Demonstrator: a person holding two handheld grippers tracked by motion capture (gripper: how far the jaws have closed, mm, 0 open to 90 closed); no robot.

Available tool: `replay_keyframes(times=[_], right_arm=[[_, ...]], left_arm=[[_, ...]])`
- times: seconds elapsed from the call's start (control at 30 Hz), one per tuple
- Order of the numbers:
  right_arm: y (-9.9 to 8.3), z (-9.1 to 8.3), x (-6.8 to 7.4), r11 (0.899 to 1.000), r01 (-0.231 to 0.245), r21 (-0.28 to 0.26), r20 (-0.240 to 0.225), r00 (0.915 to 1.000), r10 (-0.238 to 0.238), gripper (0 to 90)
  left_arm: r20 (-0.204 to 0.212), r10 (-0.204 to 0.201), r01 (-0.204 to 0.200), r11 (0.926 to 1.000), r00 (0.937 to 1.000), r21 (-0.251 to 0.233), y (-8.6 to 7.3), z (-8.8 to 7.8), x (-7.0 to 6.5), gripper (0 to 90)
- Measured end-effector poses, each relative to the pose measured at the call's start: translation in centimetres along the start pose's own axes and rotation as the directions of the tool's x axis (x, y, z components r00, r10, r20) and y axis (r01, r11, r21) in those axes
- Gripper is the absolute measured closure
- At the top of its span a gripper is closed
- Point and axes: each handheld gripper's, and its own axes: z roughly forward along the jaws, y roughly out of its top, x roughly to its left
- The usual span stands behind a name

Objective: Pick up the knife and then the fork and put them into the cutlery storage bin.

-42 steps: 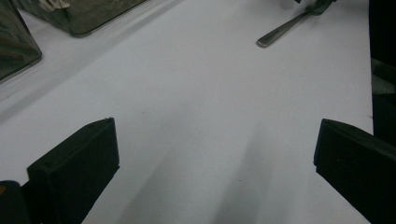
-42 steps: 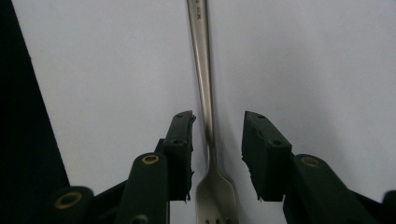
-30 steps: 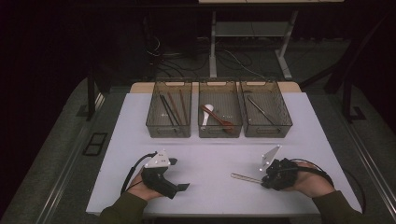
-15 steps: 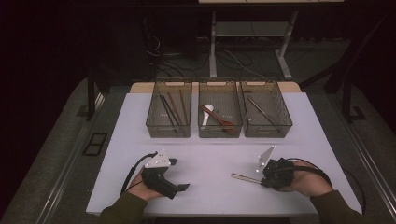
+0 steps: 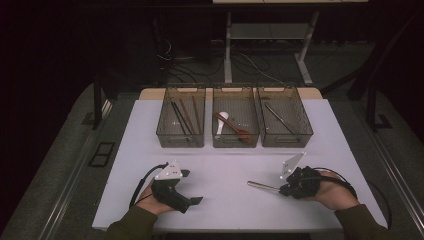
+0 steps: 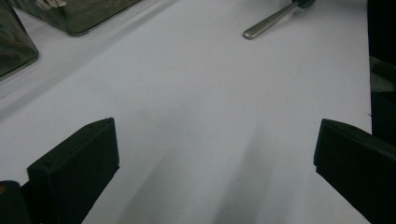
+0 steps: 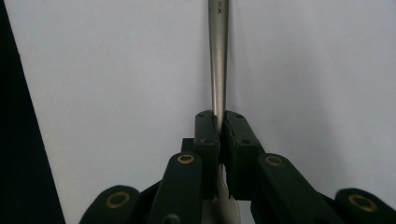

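Item: metal utensil (image 5: 263, 186), slim steel handle, lying at lower right of the high view on the white table (image 5: 225, 165).

Holder: right gripper (image 7: 218, 122), jaws closed tight on the utensil near its wider end; they have just been closing, with the handle between the pads. In the right gripper view the handle runs straight up the frame from the pads, centred.

Spare: left gripper (image 5: 192, 187), lower left of the high view, jaws spread wide over bare table, nothing between them.

Destinations: three clear bins across the upper middle. Left bin (image 5: 181, 139) holds dark sticks, middle bin (image 5: 235, 141) spoons, right bin (image 5: 285, 140) a metal piece.

Handling advice: likely the right bin suits. Lift level before travelling; the long free end can swing or slip in a narrow grip. Clear the bin's near wall, lower along its length, then release.
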Motion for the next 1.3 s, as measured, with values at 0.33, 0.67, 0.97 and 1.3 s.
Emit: replay_keyframes(times=[0.33, 0.67, 0.97, 1.3], right_arm=[[-0.7, -0.9, -0.7, 0.994, -0.073, -0.086, 0.027, 0.9967, 0.076, 84.7], [-1.6, -2.0, -1.4, 0.978, -0.122, -0.169, 0.057, 0.9894, 0.133, 84.7], [-2.3, -3.3, -2.2, 0.944, -0.188, -0.272, 0.103, 0.9694, 0.223, 84.6], [-3.2, -4.6, -3.3, 0.908, -0.228, -0.352, 0.13, 0.9483, 0.289, 84.6]], left_arm=[[-0.001, -0.001, 0.001, 1.0, 1.0, 0.001, 0.0, 0.0, 0.0, 0.0], [0.001, -0.002, 0.002, 1.0, 1.0, 0.001, 0.0, 0.0, 0.0, 0.0], [0.0, -0.002, 0.002, 1.0, 1.0, 0.001, 0.0, 0.0, 0.0, 0.0], [0.001, -0.003, 0.003, 1.0, 1.0, 0.002, 0.0, 0.0, 0.0, 0.0]])
